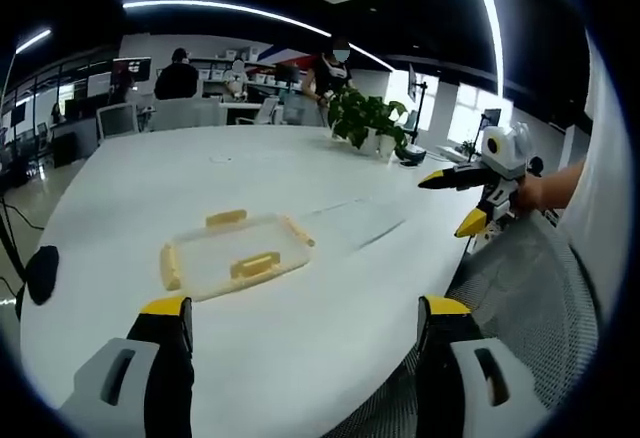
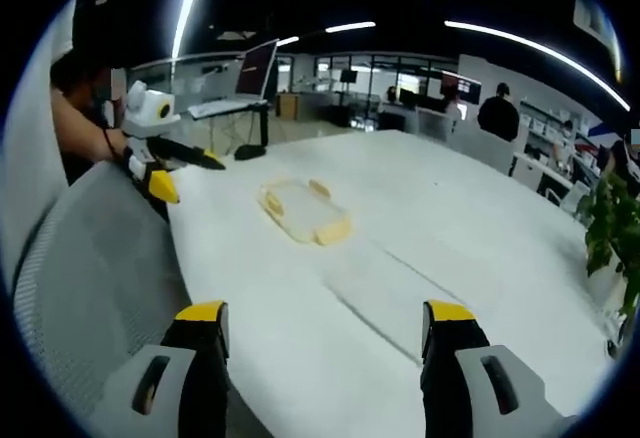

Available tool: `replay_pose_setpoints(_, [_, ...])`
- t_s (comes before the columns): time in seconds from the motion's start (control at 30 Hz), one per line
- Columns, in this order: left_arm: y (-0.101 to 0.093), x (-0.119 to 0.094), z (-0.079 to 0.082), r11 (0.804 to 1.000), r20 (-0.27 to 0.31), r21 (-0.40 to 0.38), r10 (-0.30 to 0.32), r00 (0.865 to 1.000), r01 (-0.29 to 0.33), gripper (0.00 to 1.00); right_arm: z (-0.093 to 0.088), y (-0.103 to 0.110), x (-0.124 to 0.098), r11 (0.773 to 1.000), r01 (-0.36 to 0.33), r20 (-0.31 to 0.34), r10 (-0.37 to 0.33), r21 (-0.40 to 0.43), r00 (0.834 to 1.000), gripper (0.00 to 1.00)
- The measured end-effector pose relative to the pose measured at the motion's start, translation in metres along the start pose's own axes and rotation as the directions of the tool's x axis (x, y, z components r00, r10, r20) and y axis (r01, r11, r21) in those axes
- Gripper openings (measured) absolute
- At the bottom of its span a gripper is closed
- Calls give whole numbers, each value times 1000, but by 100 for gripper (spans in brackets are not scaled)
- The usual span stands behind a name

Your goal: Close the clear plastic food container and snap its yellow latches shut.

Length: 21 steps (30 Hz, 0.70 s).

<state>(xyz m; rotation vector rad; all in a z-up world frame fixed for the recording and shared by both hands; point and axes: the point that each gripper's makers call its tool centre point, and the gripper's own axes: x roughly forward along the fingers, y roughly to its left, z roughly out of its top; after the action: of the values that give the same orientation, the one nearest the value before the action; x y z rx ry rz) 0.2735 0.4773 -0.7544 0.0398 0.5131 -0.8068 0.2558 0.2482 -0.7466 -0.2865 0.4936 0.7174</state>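
The clear container (image 1: 236, 256) with yellow latches (image 1: 256, 264) lies flat on the white table (image 1: 300, 358), at 11 o'clock from the left gripper (image 1: 305, 320). Both the left and the right gripper (image 2: 325, 328) hold their fingers wide apart, gripping nothing.

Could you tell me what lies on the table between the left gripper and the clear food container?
Nothing: in the left gripper view, bare white table separates the open left gripper from the container.
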Motion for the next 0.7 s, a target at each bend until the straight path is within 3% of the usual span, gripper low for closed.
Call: replay_pose_setpoints(0.7, [-5,0,-6,1000,-15,6,-13,1000,13,89,-2,3,1,1000,8,-12,-8,-17,1000,76])
